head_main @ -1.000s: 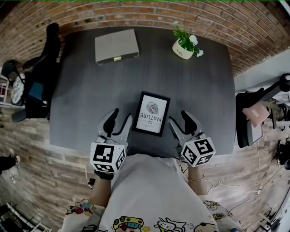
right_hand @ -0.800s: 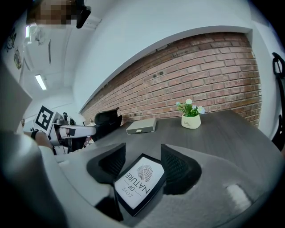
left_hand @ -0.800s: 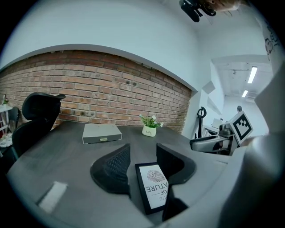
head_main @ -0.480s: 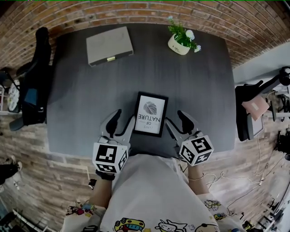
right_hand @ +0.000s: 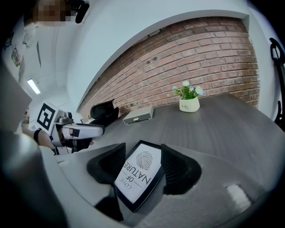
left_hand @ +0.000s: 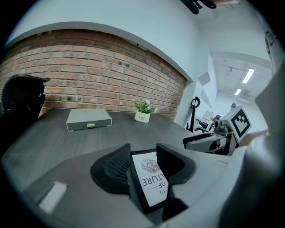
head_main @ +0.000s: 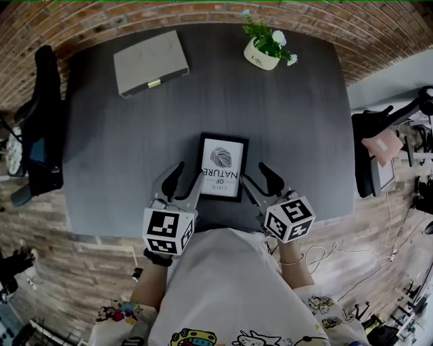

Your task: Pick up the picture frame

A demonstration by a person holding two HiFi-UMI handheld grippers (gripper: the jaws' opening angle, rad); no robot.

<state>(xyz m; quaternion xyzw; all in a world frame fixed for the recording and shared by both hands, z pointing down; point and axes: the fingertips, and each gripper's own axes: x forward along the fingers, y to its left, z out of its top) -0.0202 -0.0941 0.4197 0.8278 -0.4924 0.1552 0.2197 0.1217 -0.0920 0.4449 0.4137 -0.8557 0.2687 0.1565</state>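
Head view, picture frame between left tool, right tool (jaws apart)

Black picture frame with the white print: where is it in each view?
Head view: black picture frame, centre, near edge of dark grey table.
Left gripper view: bottom centre, seen through the jaw gap.
Right gripper view: bottom centre, likewise.
Shared landmark: white pot with green plant.

A dark grey table stands against a red brick wall, black chair at its left.
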